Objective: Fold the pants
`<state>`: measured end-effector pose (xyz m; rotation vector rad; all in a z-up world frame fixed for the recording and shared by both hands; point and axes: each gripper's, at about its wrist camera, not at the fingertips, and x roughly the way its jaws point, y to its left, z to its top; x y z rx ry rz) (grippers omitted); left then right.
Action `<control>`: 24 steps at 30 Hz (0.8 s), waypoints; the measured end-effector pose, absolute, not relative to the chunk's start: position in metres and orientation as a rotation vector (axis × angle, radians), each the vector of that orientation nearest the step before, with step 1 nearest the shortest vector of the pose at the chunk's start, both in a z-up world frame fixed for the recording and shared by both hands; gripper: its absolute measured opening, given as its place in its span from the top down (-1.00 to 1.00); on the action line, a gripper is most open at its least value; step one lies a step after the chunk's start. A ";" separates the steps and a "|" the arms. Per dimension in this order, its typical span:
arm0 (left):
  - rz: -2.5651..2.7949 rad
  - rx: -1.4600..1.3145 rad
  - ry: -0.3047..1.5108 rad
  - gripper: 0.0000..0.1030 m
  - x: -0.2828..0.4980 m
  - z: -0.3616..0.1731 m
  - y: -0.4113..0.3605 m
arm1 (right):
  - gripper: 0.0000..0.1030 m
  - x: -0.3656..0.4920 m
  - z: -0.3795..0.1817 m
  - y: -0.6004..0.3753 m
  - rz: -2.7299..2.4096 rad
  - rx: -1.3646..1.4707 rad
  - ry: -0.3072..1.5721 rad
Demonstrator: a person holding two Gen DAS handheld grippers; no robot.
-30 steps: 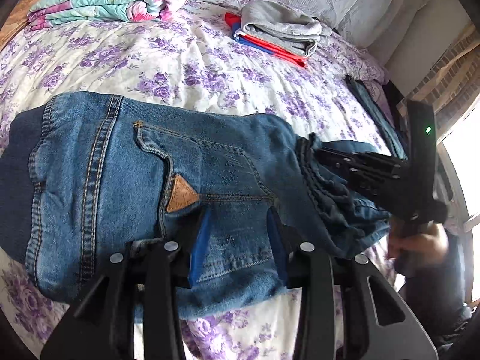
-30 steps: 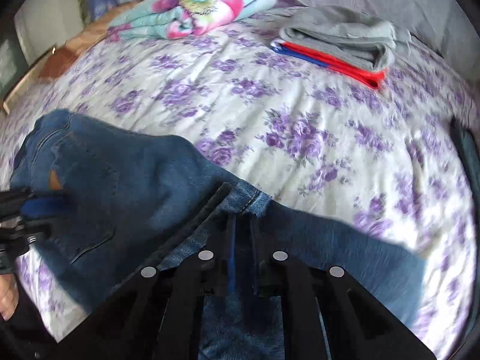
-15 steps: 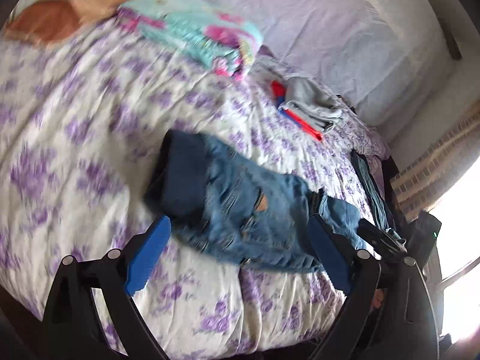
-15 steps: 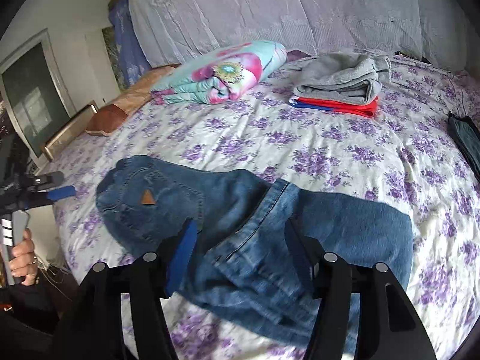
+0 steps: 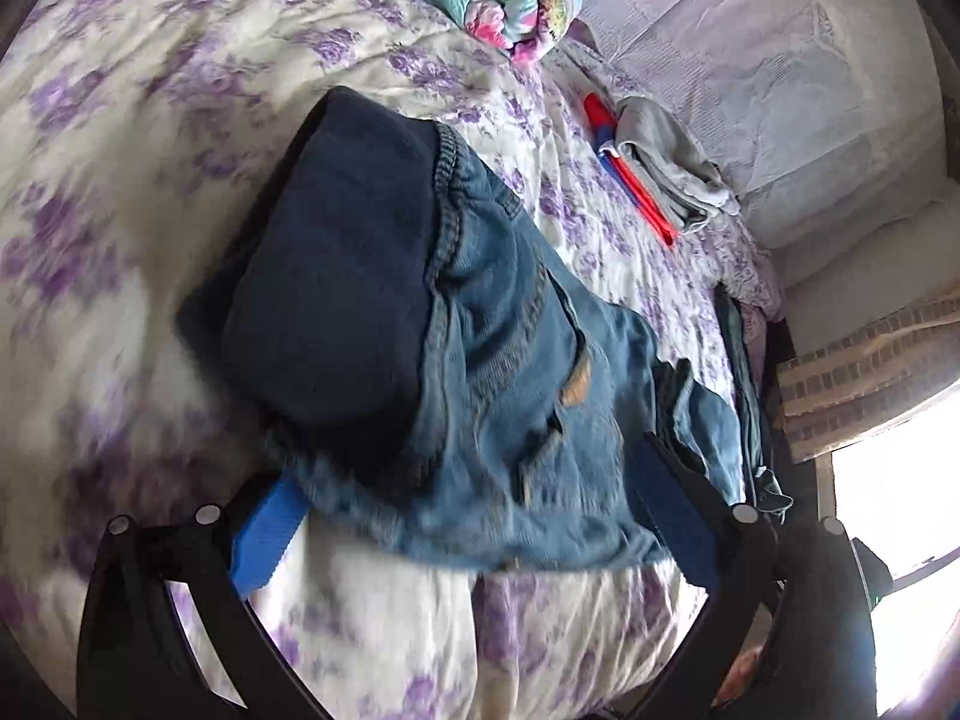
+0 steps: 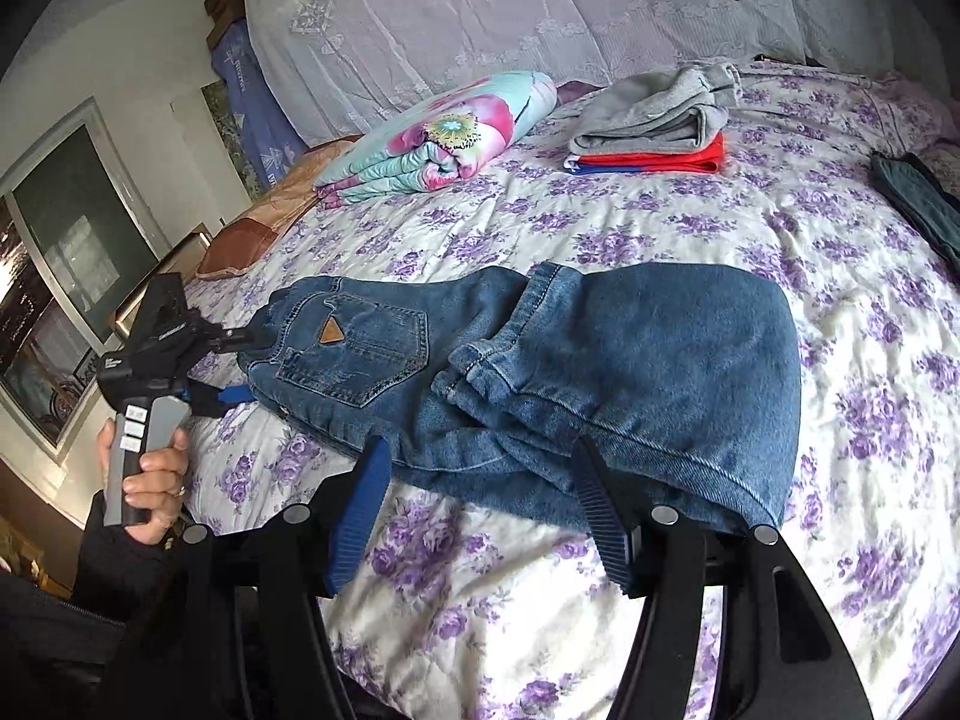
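Blue denim pants (image 6: 540,360) lie folded on the flowered bedspread (image 6: 660,222), waist end to the left with a tan patch on the back pocket, legs doubled over on the right. In the left wrist view the pants (image 5: 480,372) show the dark waistband nearest. My left gripper (image 5: 474,516) is open, its fingers spread wide at the pants' waist end; it also shows in the right wrist view (image 6: 231,366), held in a hand. My right gripper (image 6: 480,516) is open and empty, just in front of the folded legs.
A stack of folded grey, red and blue clothes (image 6: 654,120) and a rolled flowered blanket (image 6: 444,138) lie farther back on the bed. A dark garment (image 6: 918,198) lies at the right edge. A brown pillow (image 6: 264,234) is at the left.
Both grippers let go of the pants and opened, then pulled back. The left gripper has since moved in close to the waist end. The pants now lie folded on the bed.
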<state>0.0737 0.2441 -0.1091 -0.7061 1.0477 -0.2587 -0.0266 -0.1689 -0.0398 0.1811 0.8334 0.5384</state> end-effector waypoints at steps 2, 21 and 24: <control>-0.240 -0.690 1.034 -0.86 0.084 -0.105 0.241 | -0.23 -0.028 -0.045 -0.169 0.533 0.192 0.850; -0.208 -0.462 0.890 0.25 0.062 -0.094 0.228 | 0.79 0.083 -0.038 -0.065 0.602 -0.093 0.962; -0.216 -0.470 0.888 0.24 0.061 -0.095 0.229 | 0.79 0.106 -0.064 -0.052 0.608 -0.090 1.077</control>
